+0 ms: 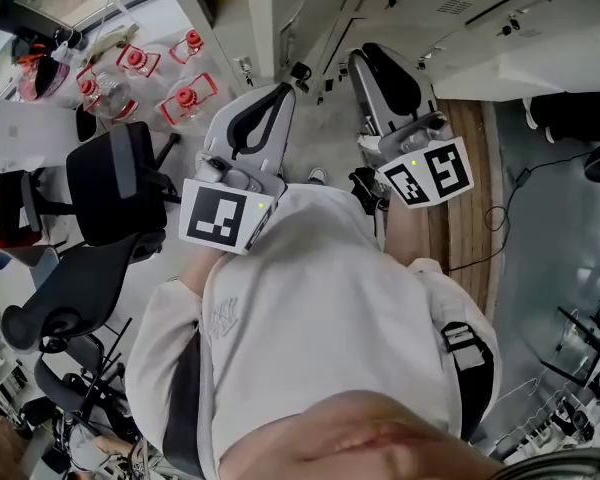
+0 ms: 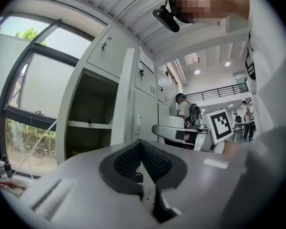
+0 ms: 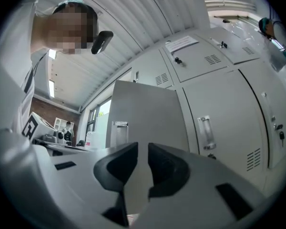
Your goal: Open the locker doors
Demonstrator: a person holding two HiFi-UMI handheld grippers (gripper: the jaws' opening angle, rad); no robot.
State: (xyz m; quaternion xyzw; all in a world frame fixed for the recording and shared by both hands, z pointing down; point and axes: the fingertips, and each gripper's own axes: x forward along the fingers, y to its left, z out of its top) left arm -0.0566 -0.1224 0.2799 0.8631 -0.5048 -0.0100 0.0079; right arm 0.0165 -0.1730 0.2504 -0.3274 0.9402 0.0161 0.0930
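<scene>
The right gripper (image 3: 143,149) faces the open locker door (image 3: 145,113), fingers slightly apart and empty, while the left gripper (image 2: 141,146), near that door, has its fingers closed on nothing.

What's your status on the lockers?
Left gripper shut, empty. Right gripper jaws slightly apart, empty. One locker door swung open, neighbouring doors closed. No obstruction seen.

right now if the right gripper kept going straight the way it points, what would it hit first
Probably the open locker door: its grey panel sits dead ahead of the right gripper, beyond its parted jaws. Depth is unclear.
</scene>
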